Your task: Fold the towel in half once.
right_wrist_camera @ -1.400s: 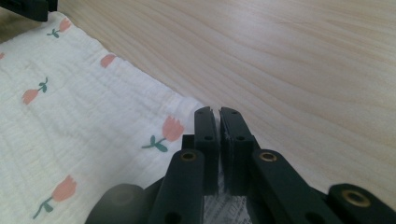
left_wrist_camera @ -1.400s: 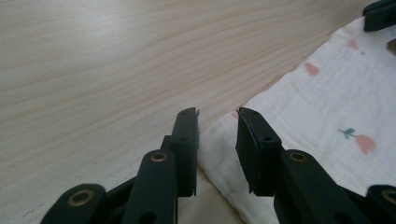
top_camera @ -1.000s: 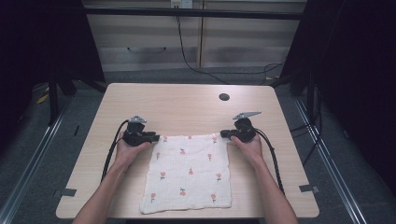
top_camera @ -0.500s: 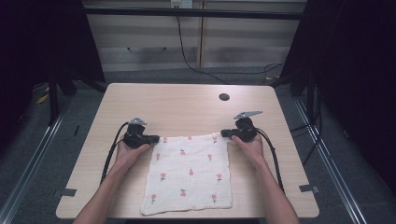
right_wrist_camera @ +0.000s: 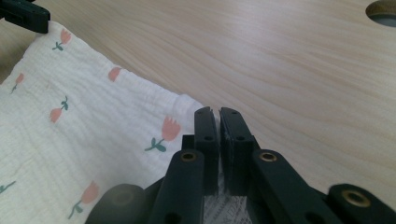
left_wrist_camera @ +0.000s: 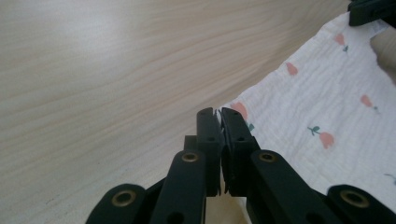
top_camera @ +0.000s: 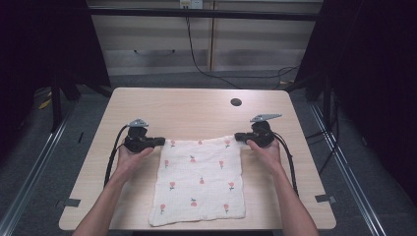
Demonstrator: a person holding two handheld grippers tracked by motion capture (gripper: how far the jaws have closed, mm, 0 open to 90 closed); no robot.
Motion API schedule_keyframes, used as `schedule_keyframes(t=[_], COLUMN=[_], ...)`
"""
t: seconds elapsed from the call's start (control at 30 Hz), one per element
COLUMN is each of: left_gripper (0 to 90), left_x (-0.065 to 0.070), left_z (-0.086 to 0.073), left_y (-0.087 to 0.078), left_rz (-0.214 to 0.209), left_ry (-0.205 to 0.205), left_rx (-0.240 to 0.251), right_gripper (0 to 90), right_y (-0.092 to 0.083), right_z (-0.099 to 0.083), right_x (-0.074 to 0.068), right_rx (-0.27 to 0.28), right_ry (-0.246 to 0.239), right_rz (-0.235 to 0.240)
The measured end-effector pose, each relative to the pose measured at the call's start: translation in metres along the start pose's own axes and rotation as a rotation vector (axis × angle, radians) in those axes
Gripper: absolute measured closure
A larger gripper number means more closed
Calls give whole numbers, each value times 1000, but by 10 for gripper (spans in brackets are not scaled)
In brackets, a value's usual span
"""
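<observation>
Cloth (top_camera: 199, 182) lies spread flat on the worktop (top_camera: 196, 108), near side close to the person's edge, far edge running across between the two hands

Left gripper (top_camera: 158, 142) sits at the far left corner; in the left gripper view its fingers (left_wrist_camera: 208, 130) are pressed together with the cloth corner (left_wrist_camera: 233, 108) pinched between them. These jaws have just been closing on that corner

Right gripper (top_camera: 239, 136) sits at the far right corner; in the right gripper view the fingers (right_wrist_camera: 206, 133) are clamped tight, with fabric (right_wrist_camera: 93, 121) running in under them, so this corner is gripped too

Progress, as judged: both far corners are taken, which looks like the opening of a fold or lift. The cloth body lies unfolded and nearly all of it flat; the far edge sags slightly between the grips. The carrying over, laying down and any further folds are all left to do

Orientation: cloth is close to square, slightly longer from far to near, so its long axis runs away from the person; sides sit nearly parallel to the worktop edges, with a slight skew. Round hole (top_camera: 236, 102) in the worktop lies well beyond the cloth
</observation>
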State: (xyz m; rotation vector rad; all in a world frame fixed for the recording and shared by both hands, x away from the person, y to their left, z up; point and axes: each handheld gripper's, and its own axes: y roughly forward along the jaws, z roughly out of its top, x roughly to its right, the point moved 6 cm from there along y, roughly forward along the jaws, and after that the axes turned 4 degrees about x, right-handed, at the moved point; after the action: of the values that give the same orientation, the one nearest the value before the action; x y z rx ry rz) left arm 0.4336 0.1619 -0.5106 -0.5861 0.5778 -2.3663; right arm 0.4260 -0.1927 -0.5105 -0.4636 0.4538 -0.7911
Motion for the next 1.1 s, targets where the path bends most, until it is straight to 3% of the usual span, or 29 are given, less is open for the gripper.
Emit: schedule_keyframes(t=[0.43,1.1], left_gripper=[872,871], left_x=[6,18], left_z=[26,74], left_y=[-12,-33], left_rz=[-9,-20], left_ry=[14,52], left_rx=[65,168], right_gripper=[861,861], right_y=[-13,-42], right_z=[15,62], right_x=[0,1], right_rx=[38,122], right_ry=[-19,-57], right_rz=[-6,-35])
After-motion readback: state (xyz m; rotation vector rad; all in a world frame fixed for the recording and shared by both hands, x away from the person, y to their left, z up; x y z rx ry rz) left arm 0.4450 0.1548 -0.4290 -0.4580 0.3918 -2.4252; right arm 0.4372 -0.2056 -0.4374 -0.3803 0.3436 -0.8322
